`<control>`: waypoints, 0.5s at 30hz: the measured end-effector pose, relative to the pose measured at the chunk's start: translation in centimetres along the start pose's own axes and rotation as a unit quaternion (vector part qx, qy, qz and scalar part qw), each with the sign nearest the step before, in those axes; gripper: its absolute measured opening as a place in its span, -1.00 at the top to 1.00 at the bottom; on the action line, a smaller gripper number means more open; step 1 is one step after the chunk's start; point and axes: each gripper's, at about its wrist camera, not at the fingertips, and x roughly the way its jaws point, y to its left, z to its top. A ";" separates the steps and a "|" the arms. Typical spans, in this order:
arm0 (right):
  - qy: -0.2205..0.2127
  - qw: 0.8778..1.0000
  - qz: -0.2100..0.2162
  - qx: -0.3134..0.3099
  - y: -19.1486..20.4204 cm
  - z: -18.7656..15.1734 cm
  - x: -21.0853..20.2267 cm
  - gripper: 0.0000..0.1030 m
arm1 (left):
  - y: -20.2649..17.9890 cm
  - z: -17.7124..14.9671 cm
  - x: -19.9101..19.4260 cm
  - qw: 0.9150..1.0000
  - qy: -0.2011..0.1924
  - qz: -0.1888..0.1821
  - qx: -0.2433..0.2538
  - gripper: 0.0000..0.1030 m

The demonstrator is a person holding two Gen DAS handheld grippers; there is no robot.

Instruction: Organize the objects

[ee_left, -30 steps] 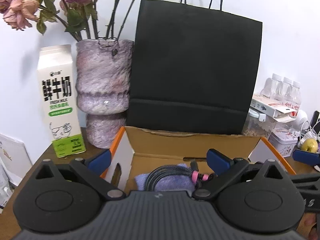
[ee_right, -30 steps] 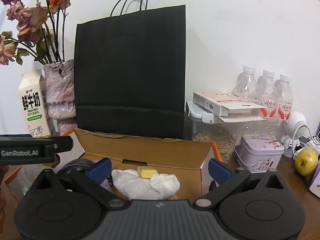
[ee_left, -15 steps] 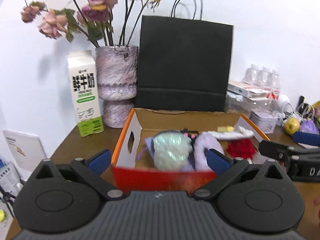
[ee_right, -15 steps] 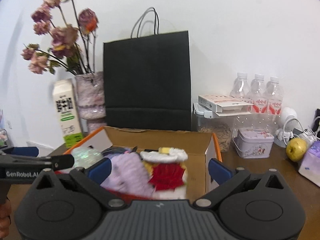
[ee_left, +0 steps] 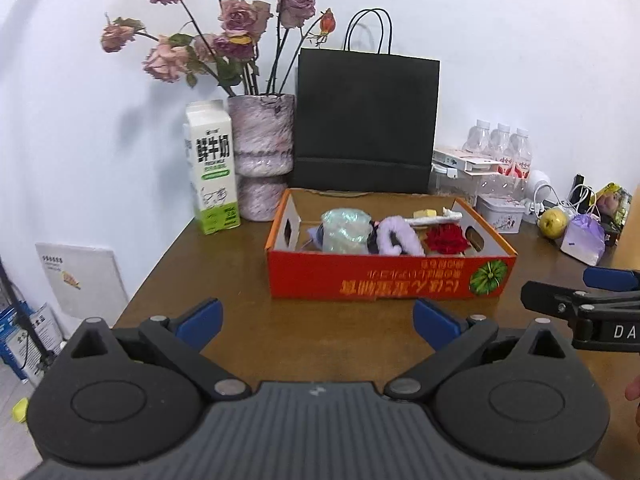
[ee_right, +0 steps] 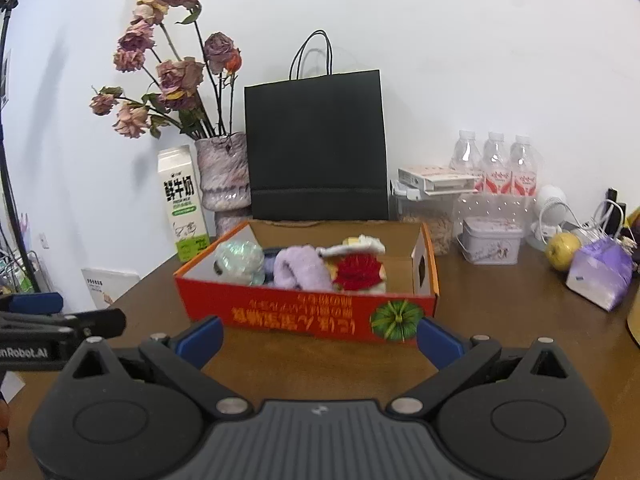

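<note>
In box [ee_left: 384,280]: four items; three bottles [ee_left: 500,148] behind.

Dark brown wood worktop [ee_left: 248,332], smooth with a low sheen. The box [ee_left: 384,280] is printed cardboard, raw brown inside. In it, a fluffy lilac cloth [ee_right: 300,270] and a crinkly, shiny wrapper [ee_right: 238,260]. Behind, a matt black paper bag [ee_left: 364,120] and a mottled, rough-looking vase [ee_left: 262,148].

three water bottles [ee_right: 496,160]; one milk carton [ee_right: 182,204]
</note>
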 end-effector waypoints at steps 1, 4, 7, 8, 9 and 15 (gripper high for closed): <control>0.001 1.000 0.001 0.002 0.1 -0.4 -0.6 -1.00 | 0.0 -0.2 -0.5 1.000 0.001 0.001 0.001 -1.00; 0.007 1.000 0.004 0.007 0.1 -1.2 -1.8 -1.00 | -0.2 -0.8 -1.7 1.000 0.006 0.003 0.004 -1.00; 0.010 1.000 0.006 0.010 0.1 -1.8 -2.7 -1.00 | -0.5 -1.3 -2.4 1.000 0.011 0.003 0.006 -1.00; 0.011 1.000 0.006 0.010 0.1 -1.9 -2.9 -1.00 | -0.6 -1.4 -2.6 1.000 0.013 0.003 0.005 -1.00; 0.011 1.000 0.007 0.010 0.1 -2.0 -3.1 -1.00 | -0.7 -1.5 -2.8 1.000 0.014 0.002 0.004 -1.00; 0.007 1.000 0.012 0.006 0.3 -2.2 -4.3 -1.00 | -0.9 -2.0 -3.3 1.000 0.019 0.003 0.001 -1.00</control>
